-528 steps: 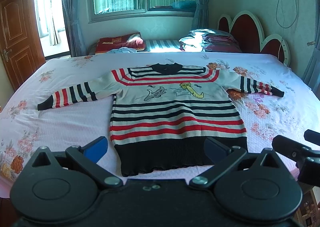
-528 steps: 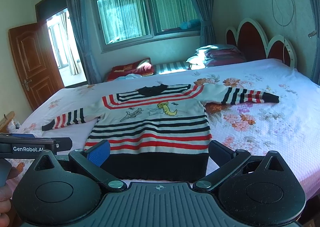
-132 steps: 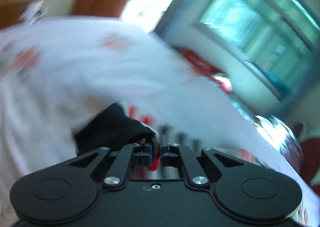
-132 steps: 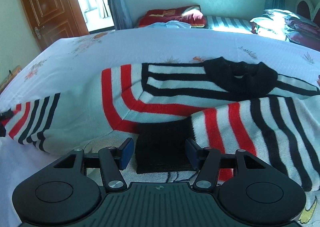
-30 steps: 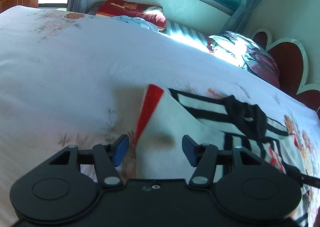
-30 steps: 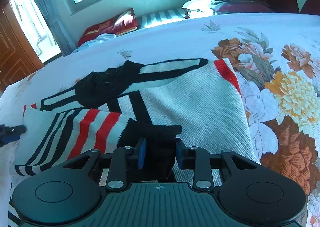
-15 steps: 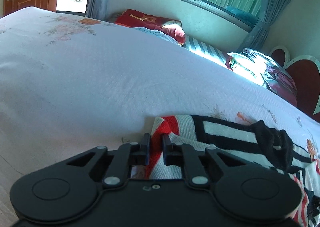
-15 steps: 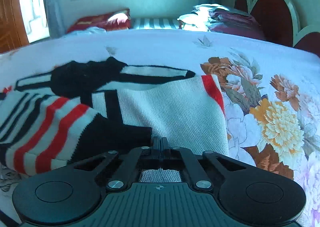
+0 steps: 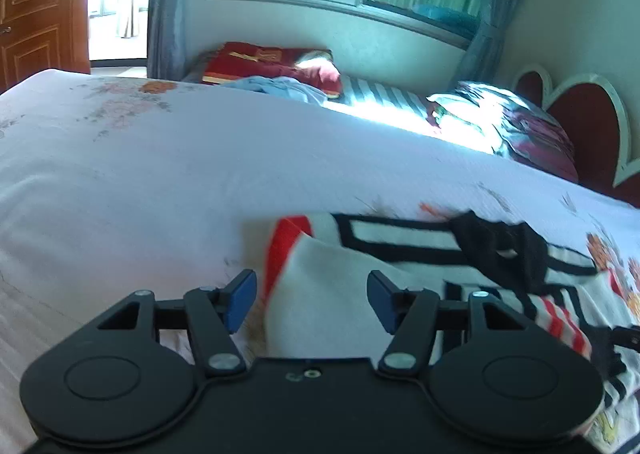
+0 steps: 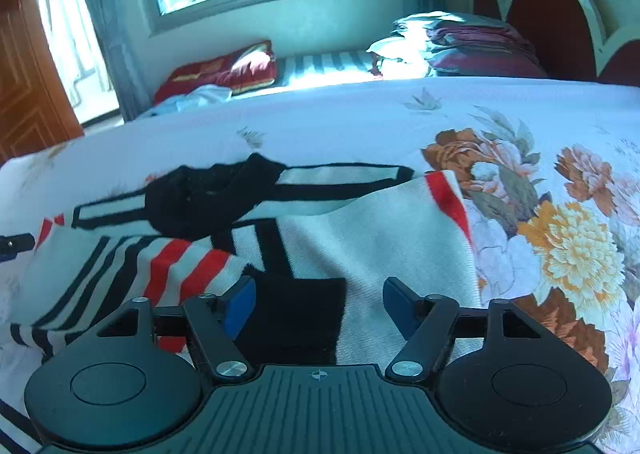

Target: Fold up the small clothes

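Note:
The striped sweater (image 9: pixel 400 250) (image 10: pixel 360 238) lies on the floral bedspread (image 9: pixel 140 182), both sleeves folded in over its chest. My left gripper (image 9: pixel 311 296) hangs over its left folded shoulder edge; the jaws are opening, with white knit below the gap and the pads clear of it. My right gripper (image 10: pixel 319 304) hovers over the black cuff (image 10: pixel 296 318) of the folded sleeve; its jaws are opening too, and the pads do not press the cuff. The black collar (image 10: pixel 208 194) lies further back.
Red pillows (image 9: pixel 268 62) and a light blue cloth (image 9: pixel 280 88) lie on a second bed by the window. Folded dark bedding (image 10: pixel 472 42) is stacked near the red headboard (image 10: pixel 552 14). A wooden door (image 9: pixel 36 14) is at the far left.
Both grippers were shut on the sweater half a second ago and have let go; their jaws now stand apart. The left gripper has drawn back and up a little.

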The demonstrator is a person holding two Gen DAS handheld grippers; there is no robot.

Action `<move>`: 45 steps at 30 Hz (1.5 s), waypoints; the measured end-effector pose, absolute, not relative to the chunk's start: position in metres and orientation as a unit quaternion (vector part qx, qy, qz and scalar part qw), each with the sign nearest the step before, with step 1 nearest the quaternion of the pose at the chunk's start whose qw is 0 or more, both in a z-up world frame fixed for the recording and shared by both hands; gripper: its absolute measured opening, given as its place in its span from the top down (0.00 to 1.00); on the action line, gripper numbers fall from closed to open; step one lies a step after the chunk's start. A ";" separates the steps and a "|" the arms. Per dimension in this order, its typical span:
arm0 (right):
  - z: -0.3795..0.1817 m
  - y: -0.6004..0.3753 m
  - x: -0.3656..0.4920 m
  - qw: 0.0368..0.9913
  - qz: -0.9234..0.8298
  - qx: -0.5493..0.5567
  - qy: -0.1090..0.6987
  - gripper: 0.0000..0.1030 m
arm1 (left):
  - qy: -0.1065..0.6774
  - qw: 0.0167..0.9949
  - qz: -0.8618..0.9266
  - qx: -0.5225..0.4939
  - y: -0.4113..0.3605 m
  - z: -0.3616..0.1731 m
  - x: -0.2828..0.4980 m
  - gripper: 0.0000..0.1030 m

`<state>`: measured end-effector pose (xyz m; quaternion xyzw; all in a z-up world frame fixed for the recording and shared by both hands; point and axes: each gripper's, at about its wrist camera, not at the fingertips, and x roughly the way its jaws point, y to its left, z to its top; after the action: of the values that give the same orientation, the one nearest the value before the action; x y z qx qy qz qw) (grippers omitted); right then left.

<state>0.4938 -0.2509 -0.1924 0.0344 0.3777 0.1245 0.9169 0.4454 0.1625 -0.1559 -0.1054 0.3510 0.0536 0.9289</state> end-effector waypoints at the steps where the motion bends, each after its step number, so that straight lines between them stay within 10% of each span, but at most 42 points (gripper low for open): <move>1: -0.197 -0.248 0.496 0.912 0.127 0.029 0.389 0.41 | 0.355 0.928 0.048 -0.105 0.157 -0.156 0.443 0.42; 9: -0.208 -0.232 0.494 0.903 0.143 -0.004 0.405 0.81 | 0.401 0.912 0.040 -0.078 0.124 -0.180 0.430 0.46; 45: -0.190 -0.217 0.408 0.897 0.222 -0.028 0.381 0.71 | 0.375 0.926 -0.005 -0.032 0.071 -0.157 0.341 0.41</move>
<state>0.4082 -0.2173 -0.1903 -0.0276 0.3813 0.2223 0.8969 0.3410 0.0706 -0.1573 -0.0321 0.3752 -0.0054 0.9264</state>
